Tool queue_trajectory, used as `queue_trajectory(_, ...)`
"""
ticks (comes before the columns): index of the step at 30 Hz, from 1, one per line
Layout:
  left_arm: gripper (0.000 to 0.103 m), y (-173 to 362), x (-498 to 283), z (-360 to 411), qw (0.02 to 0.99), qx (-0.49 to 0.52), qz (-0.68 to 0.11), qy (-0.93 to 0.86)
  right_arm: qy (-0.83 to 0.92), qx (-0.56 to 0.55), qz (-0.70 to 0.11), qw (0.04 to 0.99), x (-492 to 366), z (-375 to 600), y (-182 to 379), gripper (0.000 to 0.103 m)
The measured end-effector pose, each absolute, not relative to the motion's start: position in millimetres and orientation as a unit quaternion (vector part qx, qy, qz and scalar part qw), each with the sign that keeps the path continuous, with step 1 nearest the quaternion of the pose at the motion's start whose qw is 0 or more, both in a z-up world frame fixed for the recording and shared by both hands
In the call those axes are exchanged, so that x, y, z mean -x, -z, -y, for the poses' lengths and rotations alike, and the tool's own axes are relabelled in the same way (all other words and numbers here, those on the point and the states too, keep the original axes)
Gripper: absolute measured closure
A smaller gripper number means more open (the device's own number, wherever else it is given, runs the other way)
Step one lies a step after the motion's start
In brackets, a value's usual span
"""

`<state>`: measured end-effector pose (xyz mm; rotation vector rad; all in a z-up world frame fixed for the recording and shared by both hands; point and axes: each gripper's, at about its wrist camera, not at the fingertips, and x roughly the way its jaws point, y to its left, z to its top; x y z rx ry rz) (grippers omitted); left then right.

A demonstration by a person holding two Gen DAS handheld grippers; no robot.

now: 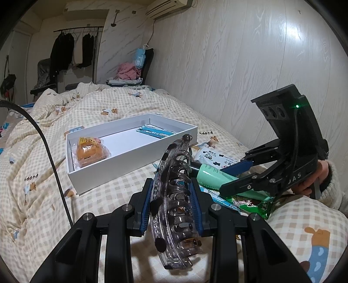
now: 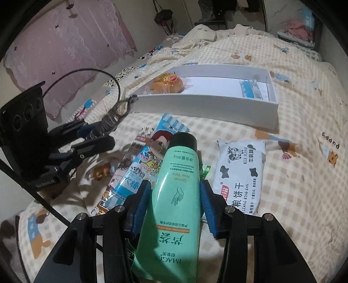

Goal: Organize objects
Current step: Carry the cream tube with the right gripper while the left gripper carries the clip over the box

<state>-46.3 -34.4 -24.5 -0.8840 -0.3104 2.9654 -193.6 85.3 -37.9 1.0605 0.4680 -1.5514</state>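
Holding one hair clip (image 1: 174,202); box (image 1: 87,174) seemingly contains two items.

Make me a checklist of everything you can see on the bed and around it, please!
Surface: checked bedspread with cartoon prints, rumpled.
Job's things: white box holds a wrapped bun and a blue packet; hair claw; green hand cream tube.
Clutter: white milk biscuit pack, blue snack packets and a green wrapper lying outside the box.
Grippers: left gripper shut on the hair claw; right gripper around the tube.
Cables: black cable across the bed.
Surroundings: clothes rack, air conditioner, pink curtain.
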Motion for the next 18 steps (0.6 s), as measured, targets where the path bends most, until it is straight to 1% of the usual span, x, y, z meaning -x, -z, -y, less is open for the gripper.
queue_trajectory(5,0.067,24.4,46.3,34.1,0.016,0.281,0.098,-0.955,0.672,-0.442,-0.193,0.562,192.8,-90.5,29.9,0.056)
queue_trajectory(12,0.067,24.1,45.7,33.7,0.016,0.281,0.098,-0.955,0.648,-0.44,-0.115,0.611,198.2,-101.7,9.3,0.056)
queue_trajectory(18,0.067,24.1,45.7,33.9,0.016,0.281,0.098,-0.955,0.624,-0.437,-0.063,0.644,197.8,-102.3,4.9,0.056)
